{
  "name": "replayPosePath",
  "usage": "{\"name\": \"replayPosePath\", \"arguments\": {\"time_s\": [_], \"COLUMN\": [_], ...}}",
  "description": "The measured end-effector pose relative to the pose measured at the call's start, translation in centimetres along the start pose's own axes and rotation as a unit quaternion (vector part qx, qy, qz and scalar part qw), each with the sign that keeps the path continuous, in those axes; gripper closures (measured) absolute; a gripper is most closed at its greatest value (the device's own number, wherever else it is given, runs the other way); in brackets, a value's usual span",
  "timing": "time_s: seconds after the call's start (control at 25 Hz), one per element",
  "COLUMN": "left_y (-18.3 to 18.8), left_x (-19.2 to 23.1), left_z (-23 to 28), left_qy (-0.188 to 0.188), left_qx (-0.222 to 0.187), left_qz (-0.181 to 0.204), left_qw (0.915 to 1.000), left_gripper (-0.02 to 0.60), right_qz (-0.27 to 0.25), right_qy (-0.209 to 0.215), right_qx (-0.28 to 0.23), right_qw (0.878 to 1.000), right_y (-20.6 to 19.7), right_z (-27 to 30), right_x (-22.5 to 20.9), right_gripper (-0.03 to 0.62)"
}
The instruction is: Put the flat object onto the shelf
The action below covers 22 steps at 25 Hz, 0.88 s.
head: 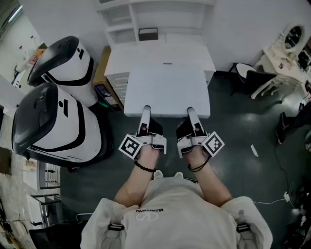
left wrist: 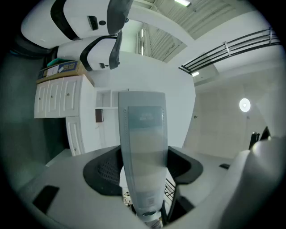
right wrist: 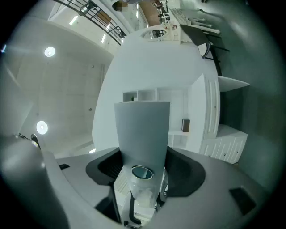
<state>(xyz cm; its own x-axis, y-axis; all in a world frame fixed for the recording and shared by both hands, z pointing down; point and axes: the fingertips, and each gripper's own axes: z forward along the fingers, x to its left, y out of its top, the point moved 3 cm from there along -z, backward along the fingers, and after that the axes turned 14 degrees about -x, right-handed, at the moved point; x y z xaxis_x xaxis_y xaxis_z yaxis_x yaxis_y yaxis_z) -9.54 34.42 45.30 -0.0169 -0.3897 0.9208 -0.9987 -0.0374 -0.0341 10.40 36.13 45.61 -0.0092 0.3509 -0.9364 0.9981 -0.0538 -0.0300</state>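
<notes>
Dark grey floor (head: 243, 131) fills a cluttered room, and a white shelf unit (head: 155, 14) stands against the far wall straight ahead of the person; at far left sit two large white-and-black machines (head: 53, 121), close beside a low white drawer cabinet (head: 160, 53) at the foot of the shelf unit. Next comes the left gripper (head: 146, 113), its upper finger laid on top of the near edge of the flat white board (head: 167, 87); its jaws stand wide and turned one above the other, and they appear clamped on that edge; its own view shows one pale finger running up the middle, with the white cabinet beyond. The board hangs level above the floor with no legs in sight, so I judge that the two grippers carry it between them; its far edge overlaps the cabinet front, and its longer side runs left to right across the person. The right gripper (head: 191, 113) mirrors the left, gripping the same near edge a little right of the middle, jaws equally wide. Farther right are a white chair (head: 252, 78) and a dressing table with a round mirror (head: 291, 39), well apart from the board.

The coming move turns on one relation; the shelf unit lies directly beyond the board's far edge, while both grippers sit on the near edge, neither nearer than the other; the board would have to travel forward and up, far edge leading and kept level; a small dark box (head: 148, 34) already fills one cubby.
</notes>
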Motion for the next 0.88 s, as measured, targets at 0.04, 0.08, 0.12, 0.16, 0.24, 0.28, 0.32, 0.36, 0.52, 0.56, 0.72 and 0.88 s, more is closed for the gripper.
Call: {"name": "replayPosePath", "arguments": {"time_s": [0.04,0.08,0.12,0.16,0.24,0.28,0.32,0.36,0.52,0.56,0.72,0.88], "left_y": [0.0,0.1,0.1,0.1,0.1,0.1,0.1,0.2,1.7,2.2,3.7,4.8], "left_x": [0.0,0.0,0.0,0.0,0.2,0.2,0.3,0.4,0.6,0.7,1.2,1.8], "left_z": [0.0,0.0,0.0,0.0,0.0,0.0,0.0,0.0,0.2,0.3,0.7,1.3], "left_qy": [0.0,0.0,0.0,0.0,0.001,0.001,0.001,0.001,0.001,0.002,-0.001,0.002], "left_qx": [0.0,0.0,0.001,0.001,0.002,0.003,0.004,0.005,0.007,0.008,0.012,0.019], "left_qz": [-0.001,-0.002,-0.002,-0.003,-0.004,-0.005,-0.005,-0.006,-0.013,-0.015,-0.019,-0.019], "left_qw": [1.0,1.0,1.0,1.0,1.0,1.0,1.0,1.0,0.9999,0.9999,0.9997,0.9997], "left_gripper": [0.291,0.291,0.291,0.291,0.291,0.291,0.29,0.291,0.291,0.29,0.29,0.29], "right_qz": [0.001,0.002,0.001,0.0,-0.004,-0.005,-0.007,-0.008,-0.016,-0.018,-0.018,-0.015], "right_qy": [0.001,0.001,0.002,0.002,0.003,0.002,0.002,0.002,0.0,0.001,0.003,-0.006], "right_qx": [0.0,-0.001,-0.001,-0.001,-0.003,-0.004,-0.006,-0.007,-0.006,-0.007,-0.014,-0.02], "right_qw": [1.0,1.0,1.0,1.0,1.0,1.0,1.0,1.0,1.0,1.0,1.0,1.0], "right_y": [-0.1,-0.1,-0.2,-0.2,-0.2,-0.1,-0.1,-0.2,-1.7,-2.1,-3.7,-4.9], "right_z": [0.0,0.0,0.0,0.0,0.1,0.1,0.1,0.1,0.3,0.4,0.7,0.9], "right_x": [0.1,0.1,0.2,0.2,0.1,0.1,0.1,0.0,0.0,-0.1,-0.1,-0.8], "right_gripper": [0.299,0.299,0.299,0.299,0.295,0.292,0.292,0.292,0.293,0.293,0.293,0.293]}}
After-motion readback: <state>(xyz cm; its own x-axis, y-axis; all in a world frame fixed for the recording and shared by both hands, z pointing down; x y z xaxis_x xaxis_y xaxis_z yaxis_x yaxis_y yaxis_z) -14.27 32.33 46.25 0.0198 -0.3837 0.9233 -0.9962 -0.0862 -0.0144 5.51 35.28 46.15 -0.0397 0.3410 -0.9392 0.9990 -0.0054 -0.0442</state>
